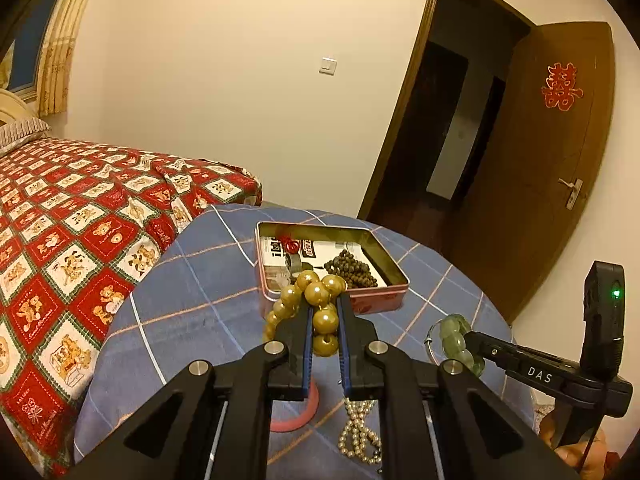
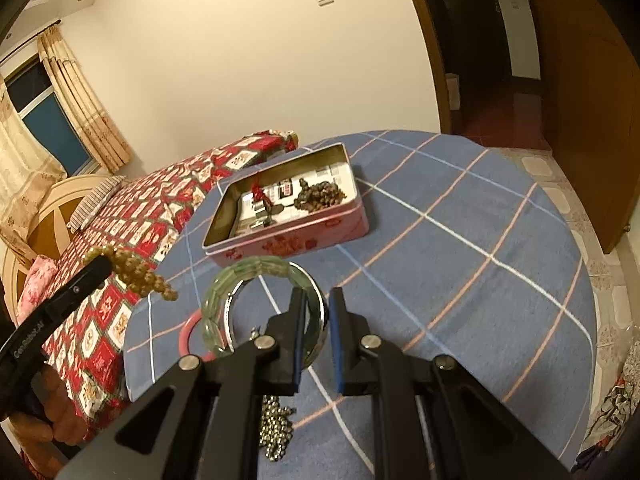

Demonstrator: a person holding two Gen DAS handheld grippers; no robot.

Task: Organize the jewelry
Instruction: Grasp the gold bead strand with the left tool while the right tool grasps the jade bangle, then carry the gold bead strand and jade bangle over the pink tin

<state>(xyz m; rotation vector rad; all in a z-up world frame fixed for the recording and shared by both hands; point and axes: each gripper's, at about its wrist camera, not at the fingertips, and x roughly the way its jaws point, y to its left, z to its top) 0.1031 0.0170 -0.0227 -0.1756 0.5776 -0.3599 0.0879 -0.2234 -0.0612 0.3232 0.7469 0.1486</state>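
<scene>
Above the tabletop (image 2: 460, 240), each hand-held gripper is clamped on jewelry, lifted clear for the tin (image 2: 352, 216): left (image 1: 323, 304) pinching amber beads (image 1: 318, 292), right (image 2: 316, 300) a green bangle (image 2: 224, 284).

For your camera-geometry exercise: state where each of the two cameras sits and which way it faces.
Left wrist: on the left gripper, facing the open tin and the doorway; its fingers grip yellow beads; the right gripper shows.
Right wrist: on the right gripper, facing the tin and the bed; its fingers hold a green bracelet; the left gripper shows.
Shared: tin, blue checked tablecloth, both bracelets.
</scene>
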